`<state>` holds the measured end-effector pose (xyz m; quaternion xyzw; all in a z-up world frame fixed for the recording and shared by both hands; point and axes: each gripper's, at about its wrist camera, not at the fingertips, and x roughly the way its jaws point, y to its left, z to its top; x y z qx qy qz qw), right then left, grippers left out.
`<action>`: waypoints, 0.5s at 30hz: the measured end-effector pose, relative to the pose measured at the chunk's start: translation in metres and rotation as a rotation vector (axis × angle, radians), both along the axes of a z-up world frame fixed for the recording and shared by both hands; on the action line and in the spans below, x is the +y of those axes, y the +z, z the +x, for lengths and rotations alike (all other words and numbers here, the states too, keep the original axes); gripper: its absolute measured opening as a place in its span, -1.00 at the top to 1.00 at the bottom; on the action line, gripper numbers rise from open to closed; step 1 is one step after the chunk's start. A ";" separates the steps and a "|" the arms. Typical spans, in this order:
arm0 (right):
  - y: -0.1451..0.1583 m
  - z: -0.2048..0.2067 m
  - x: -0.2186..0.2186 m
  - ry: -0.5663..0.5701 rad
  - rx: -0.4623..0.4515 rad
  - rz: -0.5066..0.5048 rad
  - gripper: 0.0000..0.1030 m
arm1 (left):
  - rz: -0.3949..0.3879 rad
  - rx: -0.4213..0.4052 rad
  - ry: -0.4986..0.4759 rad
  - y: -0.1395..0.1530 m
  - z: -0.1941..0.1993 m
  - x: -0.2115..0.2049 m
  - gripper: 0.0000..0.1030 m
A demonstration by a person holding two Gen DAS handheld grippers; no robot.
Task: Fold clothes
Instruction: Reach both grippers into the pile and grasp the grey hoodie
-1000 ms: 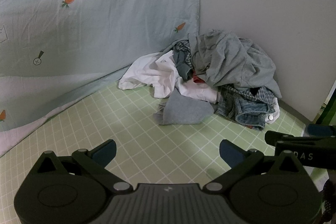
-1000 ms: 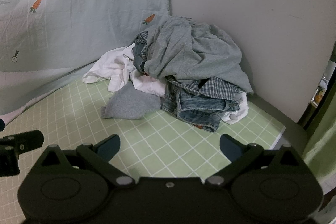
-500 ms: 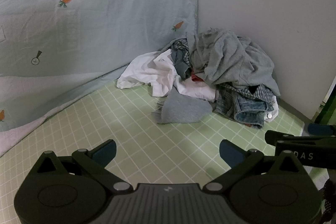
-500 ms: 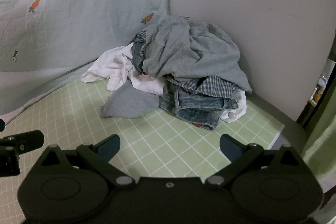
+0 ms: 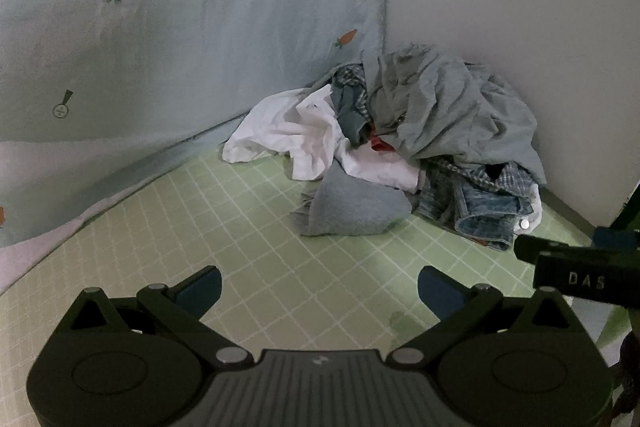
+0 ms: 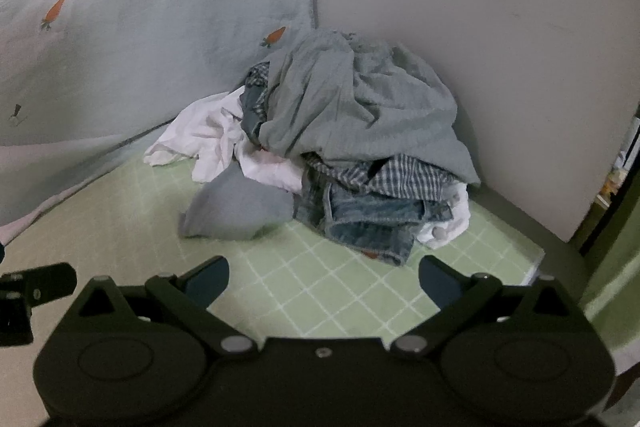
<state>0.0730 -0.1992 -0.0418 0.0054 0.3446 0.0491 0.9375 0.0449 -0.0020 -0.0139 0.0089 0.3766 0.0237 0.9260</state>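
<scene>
A crumpled heap of clothes (image 5: 404,143) is being shown piled in the corner on a green grid-patterned mat (image 5: 256,239): wrinkled grey cloth above, stiff denim (image 6: 372,219) and soft white fabric below. The left gripper (image 5: 319,287) and right gripper (image 6: 323,279) are being held wide apart, empty, short of the heap.

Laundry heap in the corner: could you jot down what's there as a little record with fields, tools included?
surface: green checked mat
heap place: corner, against the wall and carrot-print sheet
top piece: grey-green shirt
under it: plaid shirt above jeans
left side: white shirt
front: grey cloth flat on the mat
folded so far: nothing
left tool: open, empty, short of the heap
right tool: open, empty, short of the heap
</scene>
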 end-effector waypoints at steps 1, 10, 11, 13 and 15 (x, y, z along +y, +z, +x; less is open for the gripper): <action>-0.001 0.006 -0.001 0.002 -0.003 0.001 -0.99 | 0.000 0.004 0.004 -0.001 0.005 -0.001 -0.99; -0.006 0.095 -0.021 -0.025 -0.043 0.002 -0.99 | -0.091 0.015 0.028 0.006 0.083 -0.003 -0.99; -0.005 0.109 -0.026 -0.032 -0.052 0.008 -0.99 | -0.104 0.012 0.024 0.008 0.097 -0.005 -0.99; 0.001 0.139 -0.034 -0.061 -0.079 0.027 -0.99 | -0.128 0.008 0.008 0.012 0.124 -0.009 -0.99; 0.006 0.170 -0.044 -0.097 -0.107 0.045 -1.00 | -0.146 0.007 -0.021 0.015 0.154 -0.017 -0.99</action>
